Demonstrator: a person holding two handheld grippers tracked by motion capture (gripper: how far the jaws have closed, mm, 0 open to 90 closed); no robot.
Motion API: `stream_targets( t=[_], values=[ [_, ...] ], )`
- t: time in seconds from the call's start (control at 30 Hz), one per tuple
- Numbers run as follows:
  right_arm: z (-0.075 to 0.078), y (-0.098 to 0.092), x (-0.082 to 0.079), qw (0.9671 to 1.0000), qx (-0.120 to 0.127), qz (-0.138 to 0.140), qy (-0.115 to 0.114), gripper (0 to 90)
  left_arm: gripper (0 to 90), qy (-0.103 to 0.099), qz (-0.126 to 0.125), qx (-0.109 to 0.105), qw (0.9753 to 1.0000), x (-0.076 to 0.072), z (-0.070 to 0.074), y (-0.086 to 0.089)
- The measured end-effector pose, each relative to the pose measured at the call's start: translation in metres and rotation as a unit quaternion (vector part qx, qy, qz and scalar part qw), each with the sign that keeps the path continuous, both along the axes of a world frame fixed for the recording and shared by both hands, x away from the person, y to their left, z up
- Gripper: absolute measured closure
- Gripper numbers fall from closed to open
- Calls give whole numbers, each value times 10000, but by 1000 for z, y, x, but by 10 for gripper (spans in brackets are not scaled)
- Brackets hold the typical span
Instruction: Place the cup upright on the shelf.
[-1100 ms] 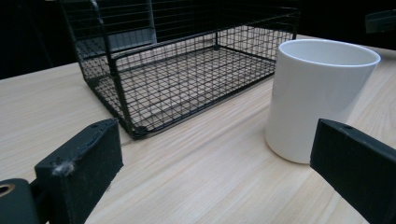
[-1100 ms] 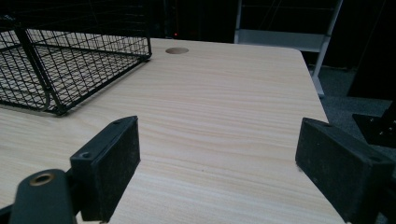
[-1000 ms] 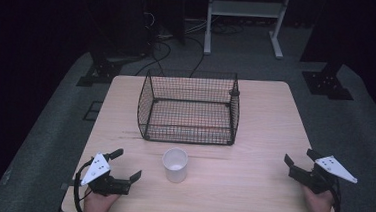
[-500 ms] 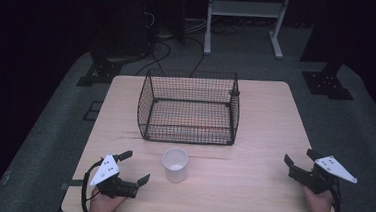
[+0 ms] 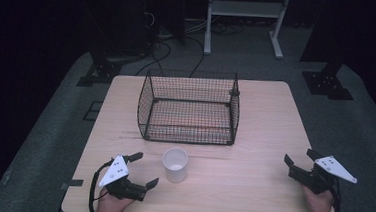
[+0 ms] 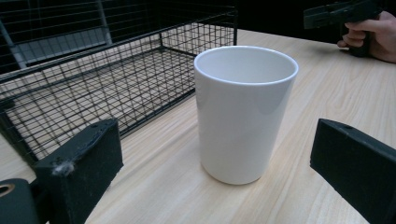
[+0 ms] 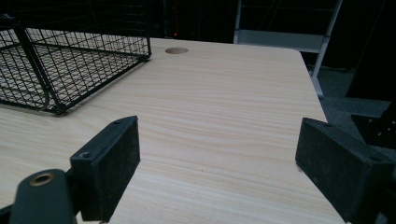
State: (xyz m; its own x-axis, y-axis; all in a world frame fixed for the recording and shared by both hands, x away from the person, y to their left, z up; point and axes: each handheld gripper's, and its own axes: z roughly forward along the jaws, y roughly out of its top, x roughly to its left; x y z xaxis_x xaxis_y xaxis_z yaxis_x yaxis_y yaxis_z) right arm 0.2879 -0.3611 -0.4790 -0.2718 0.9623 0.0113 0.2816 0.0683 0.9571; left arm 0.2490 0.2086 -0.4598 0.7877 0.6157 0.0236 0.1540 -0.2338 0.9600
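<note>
The cup stands upright on the table, at 6 o'clock from the basket. The left gripper, jaws wide apart, faces the cup from 8 o'clock, not touching it. The right gripper, jaws apart, rests near the table's 4 o'clock edge.

Looks like a lab or recording studio. Dark surround, grey carpet, cables, stand bases beyond the fingers.
</note>
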Motion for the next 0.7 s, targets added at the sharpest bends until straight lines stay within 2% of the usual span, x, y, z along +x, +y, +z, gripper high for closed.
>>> stream_targets(
  t=[0.37,0.7],
  values=[
    [0,0,0,10000,4,-8,0,131,17,69,-257,78,9996,3,2,-13],
    [0,-1,0,10000,19,-7,-1,131,17,171,-568,179,9981,11,4,-32]
  ],
)
